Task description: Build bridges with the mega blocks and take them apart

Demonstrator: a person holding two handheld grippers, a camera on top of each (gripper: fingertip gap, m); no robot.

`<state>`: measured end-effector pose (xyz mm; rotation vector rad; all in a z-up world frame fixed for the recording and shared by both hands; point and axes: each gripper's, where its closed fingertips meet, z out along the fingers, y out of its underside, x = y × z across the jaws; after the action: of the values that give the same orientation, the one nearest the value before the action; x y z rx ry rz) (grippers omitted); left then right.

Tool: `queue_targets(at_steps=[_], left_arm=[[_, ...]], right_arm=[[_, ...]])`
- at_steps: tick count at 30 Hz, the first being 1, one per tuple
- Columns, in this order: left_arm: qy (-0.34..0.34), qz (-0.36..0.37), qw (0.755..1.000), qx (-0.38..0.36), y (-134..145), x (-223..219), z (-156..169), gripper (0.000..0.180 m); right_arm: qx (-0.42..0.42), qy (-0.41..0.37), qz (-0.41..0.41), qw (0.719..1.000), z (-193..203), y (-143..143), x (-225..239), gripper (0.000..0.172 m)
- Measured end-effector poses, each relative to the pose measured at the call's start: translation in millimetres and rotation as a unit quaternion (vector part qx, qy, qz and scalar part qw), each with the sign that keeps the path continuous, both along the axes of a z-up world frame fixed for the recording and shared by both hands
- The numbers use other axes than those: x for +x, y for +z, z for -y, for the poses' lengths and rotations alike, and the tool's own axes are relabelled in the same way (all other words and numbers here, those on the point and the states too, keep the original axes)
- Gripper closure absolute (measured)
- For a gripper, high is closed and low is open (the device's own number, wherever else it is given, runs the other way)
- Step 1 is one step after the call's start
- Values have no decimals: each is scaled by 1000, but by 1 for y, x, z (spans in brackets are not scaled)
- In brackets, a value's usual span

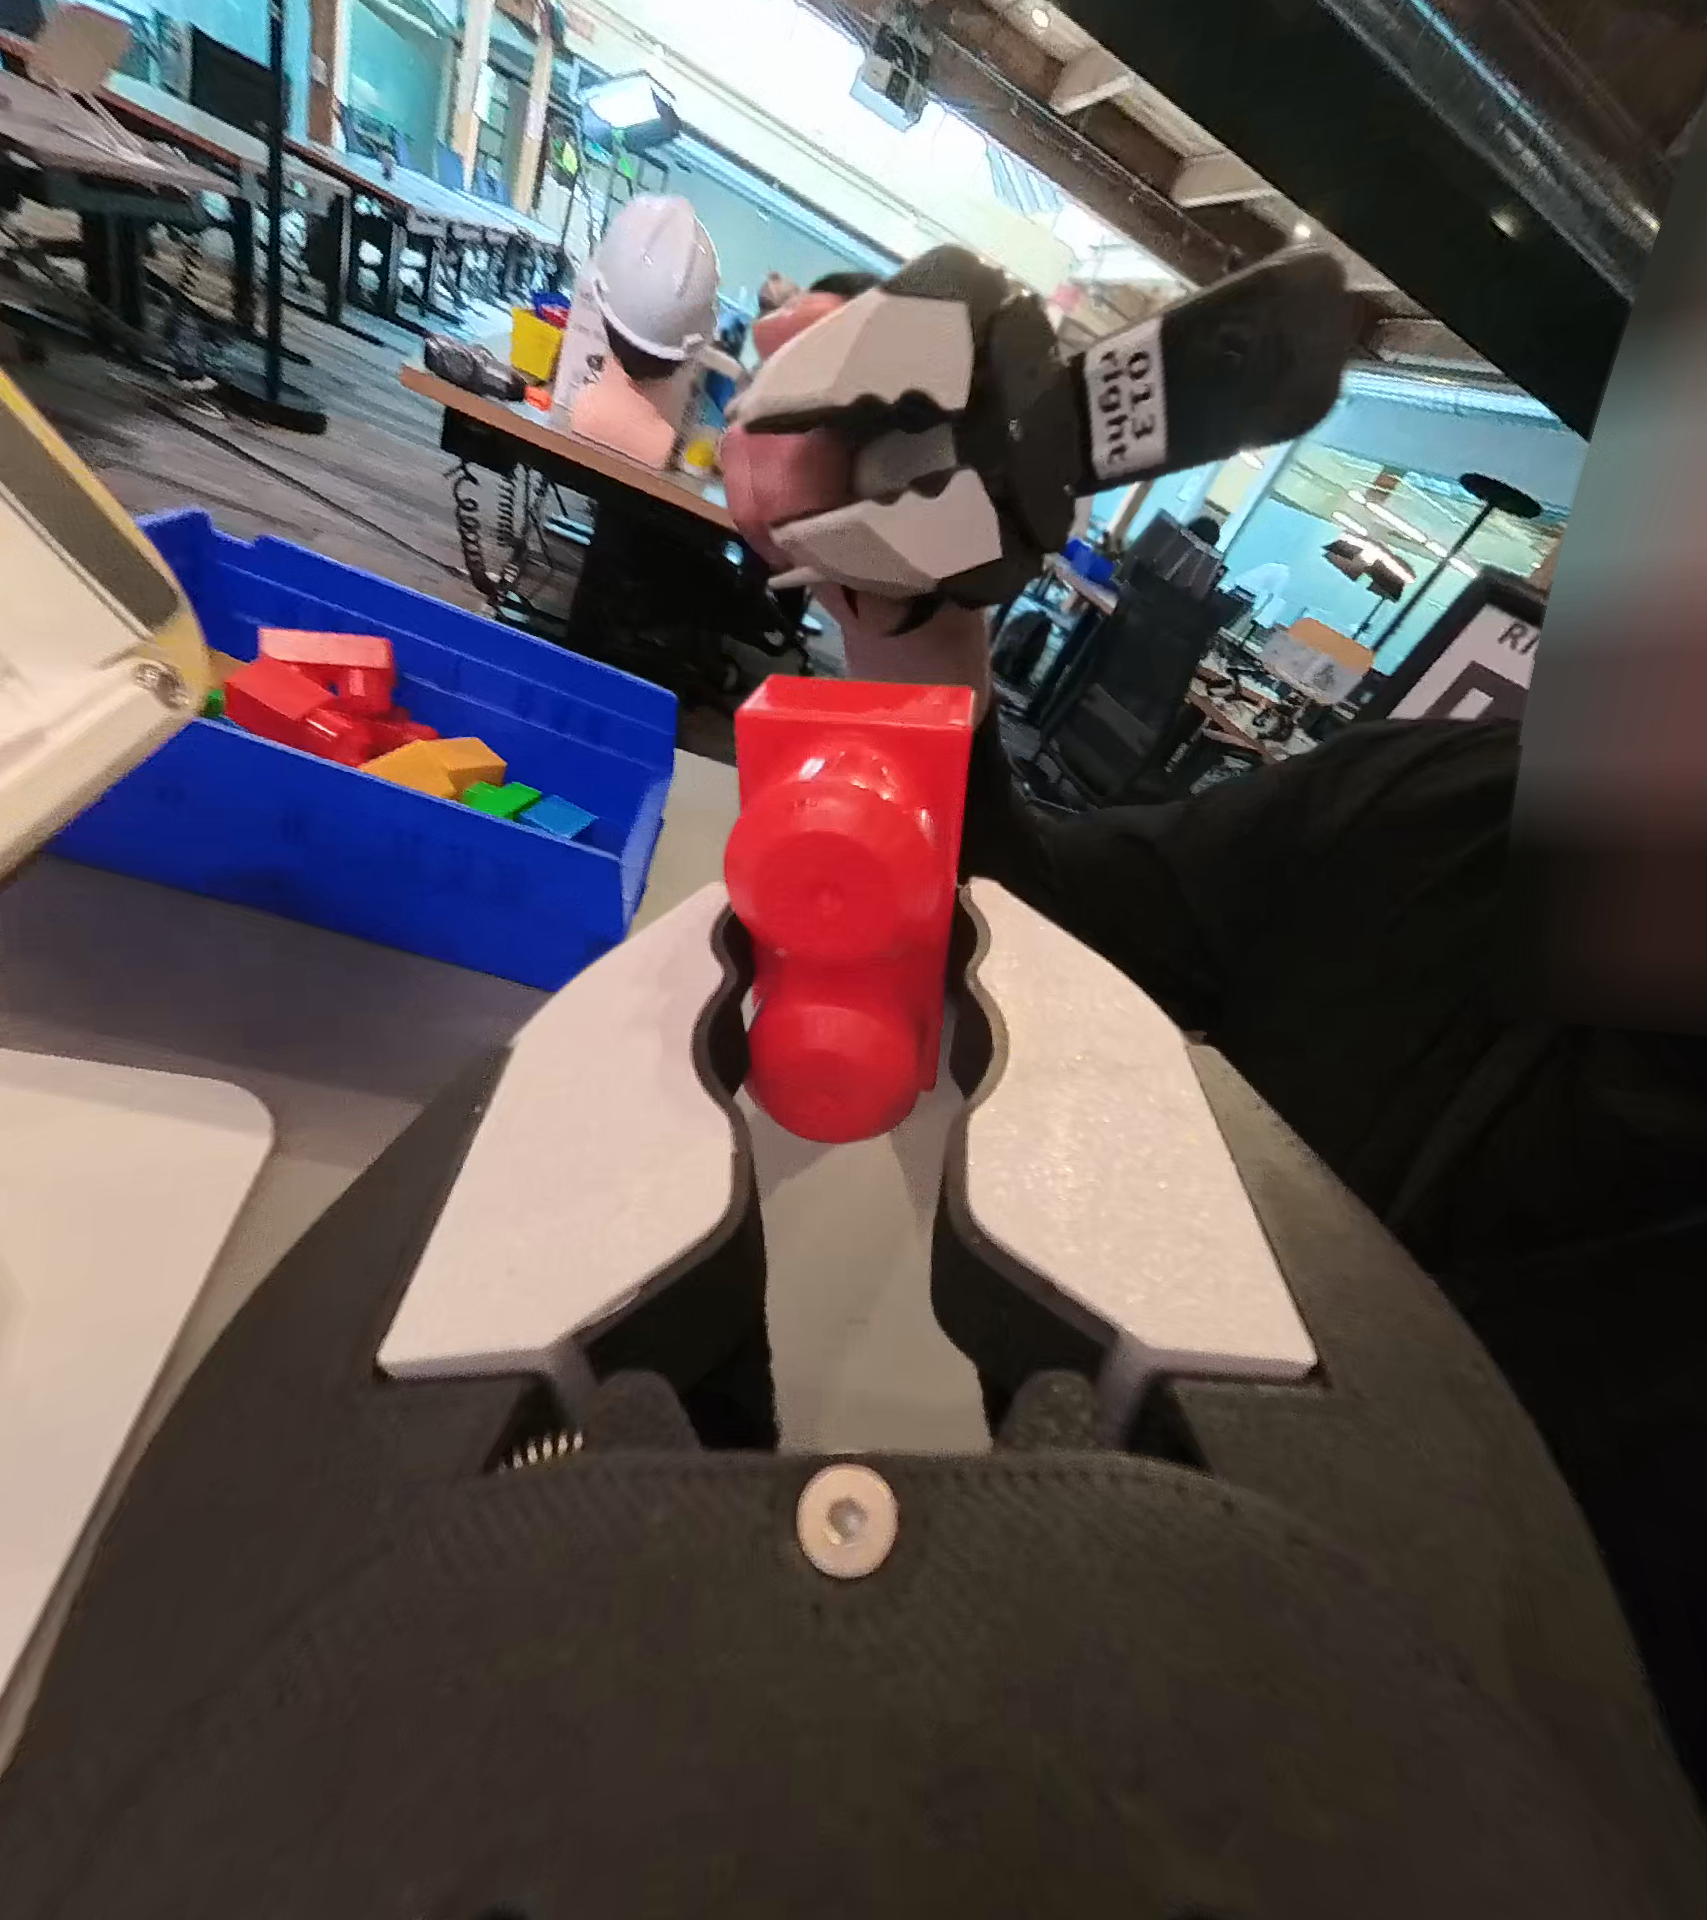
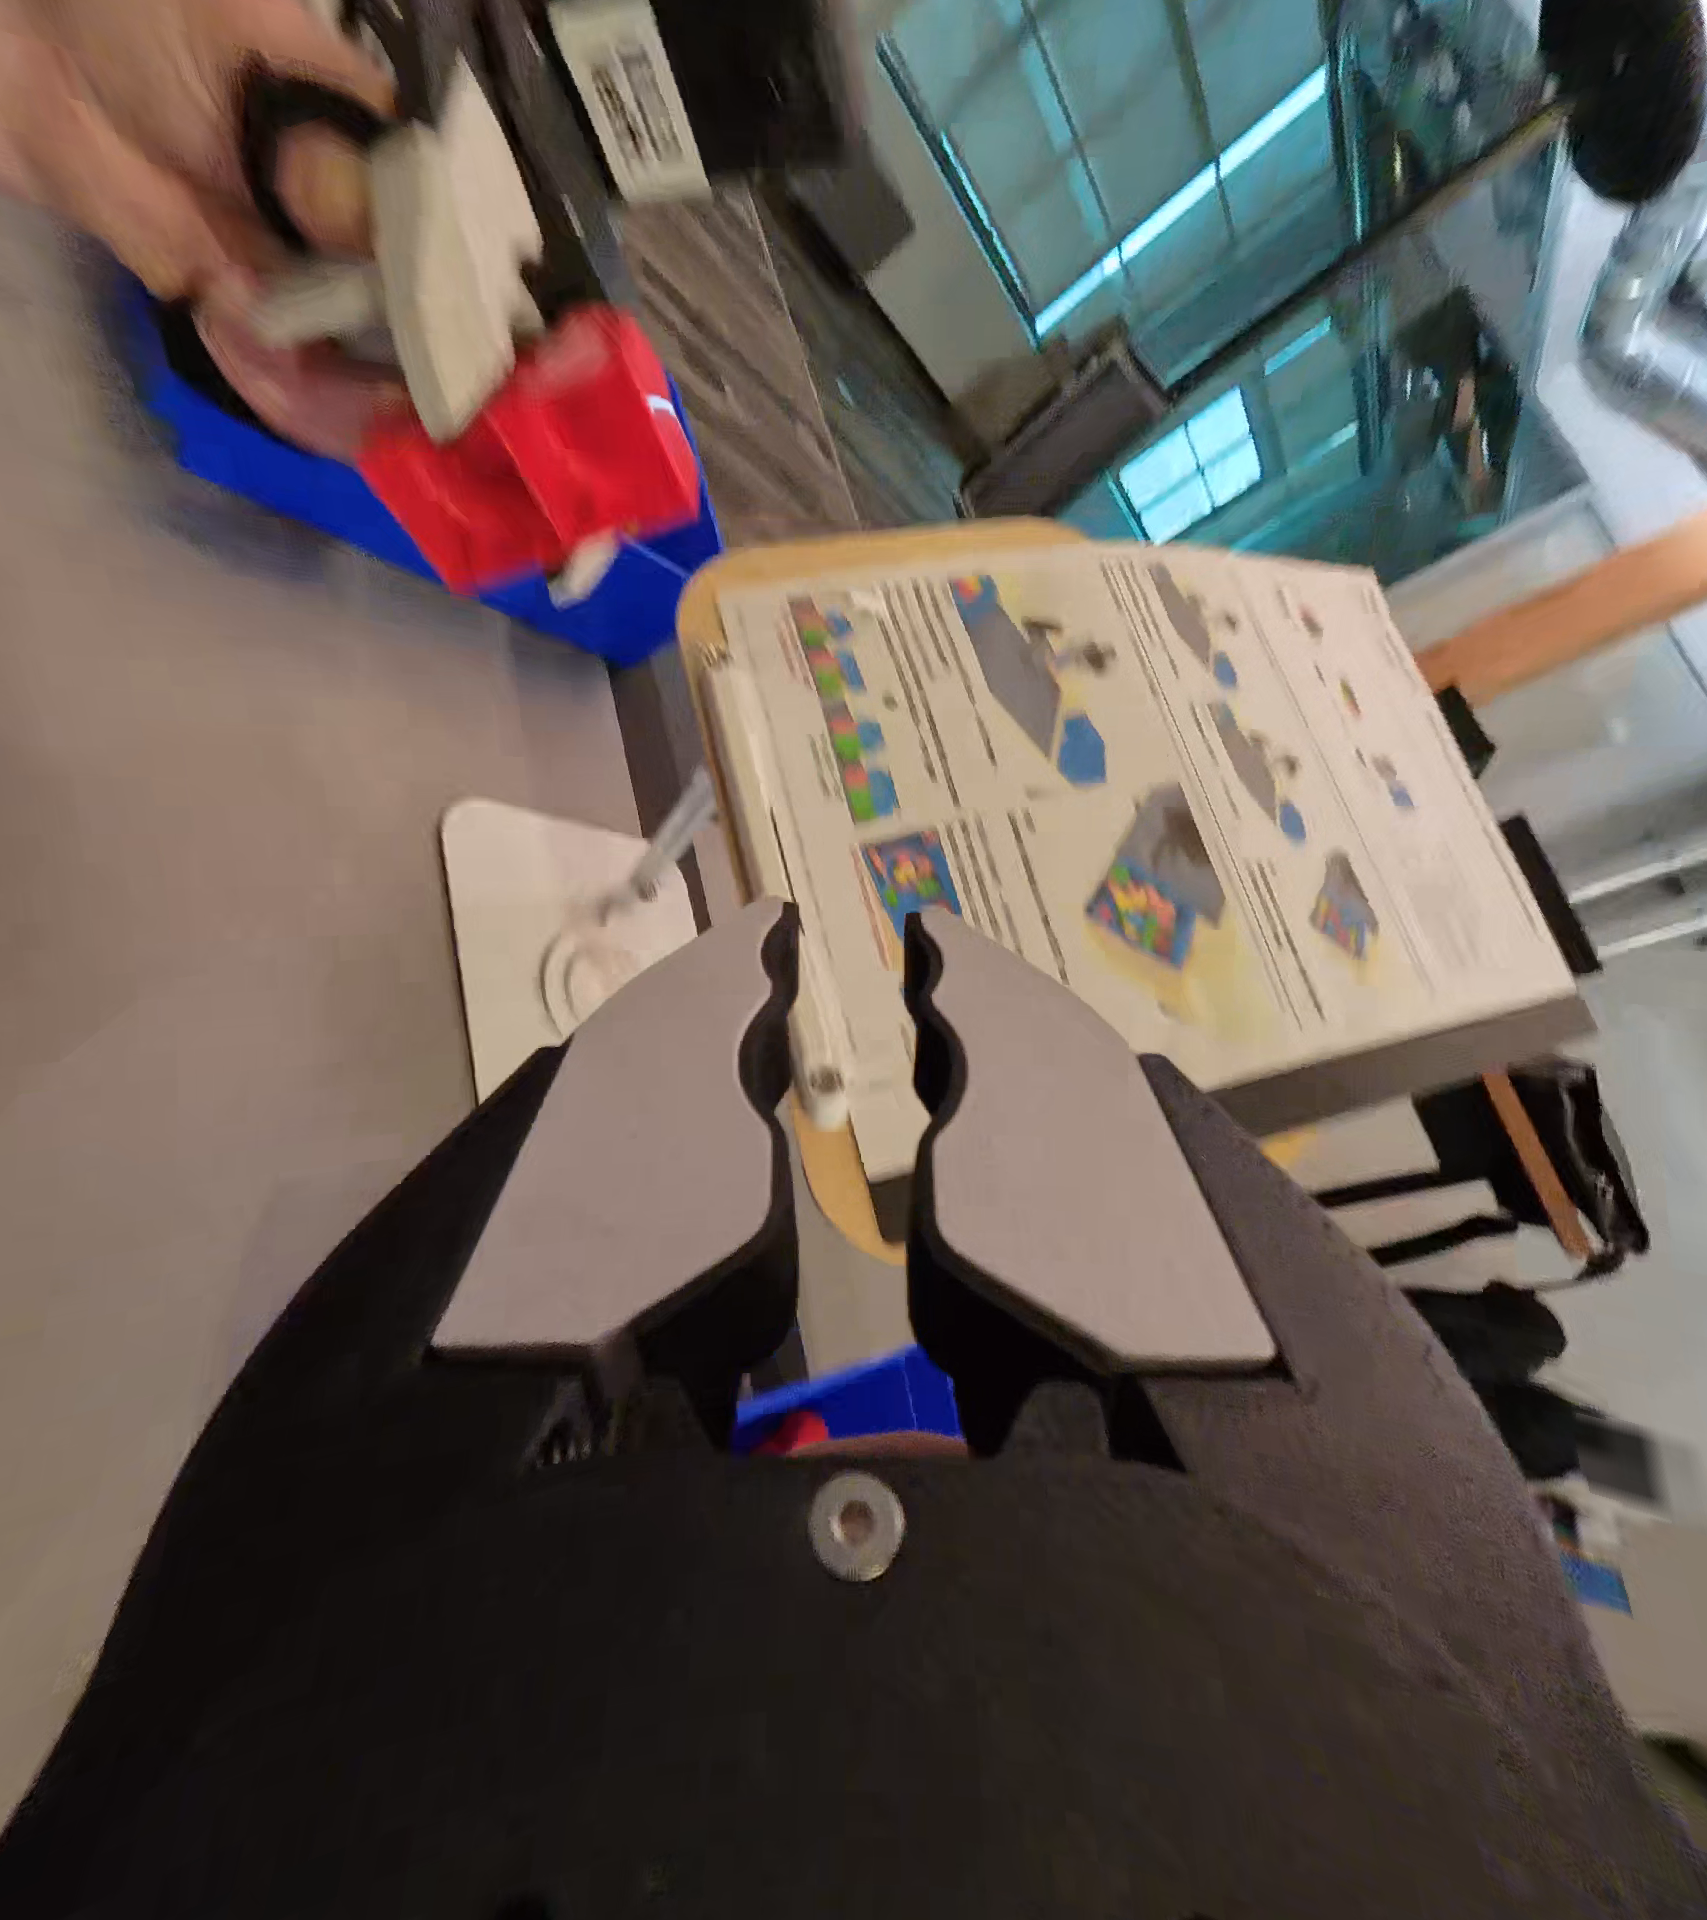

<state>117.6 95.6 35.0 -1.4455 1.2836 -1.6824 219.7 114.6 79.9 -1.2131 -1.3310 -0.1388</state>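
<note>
Left tongs (image 1: pixel 844 997) clamped on red block (image 1: pixel 844 831), both pads pressing its sides, block raised above tabletop (image 1: pixel 205 987). Right tongs (image 2: pixel 849 997) parted, nothing gripped. Blue bin (image 1: pixel 361 831) holds more blocks.

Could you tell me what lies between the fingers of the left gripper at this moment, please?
A red block sits between the left gripper's fingers, clamped from both sides with its round studs facing the camera. This shows best in the left wrist view.
</note>
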Motion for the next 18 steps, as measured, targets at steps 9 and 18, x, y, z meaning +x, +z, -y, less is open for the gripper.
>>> queue_targets(at_steps=[9, 18], left_arm=[[-62, -12, 997, -36, -21, 35, 27, 145], [-84, -10, 995, -51, -26, 46, 39, 145]], right_arm=[[35, 64, 39, 997, 15, -32, -66, 152], [48, 82, 50, 994, 20, -42, -79, 166]])
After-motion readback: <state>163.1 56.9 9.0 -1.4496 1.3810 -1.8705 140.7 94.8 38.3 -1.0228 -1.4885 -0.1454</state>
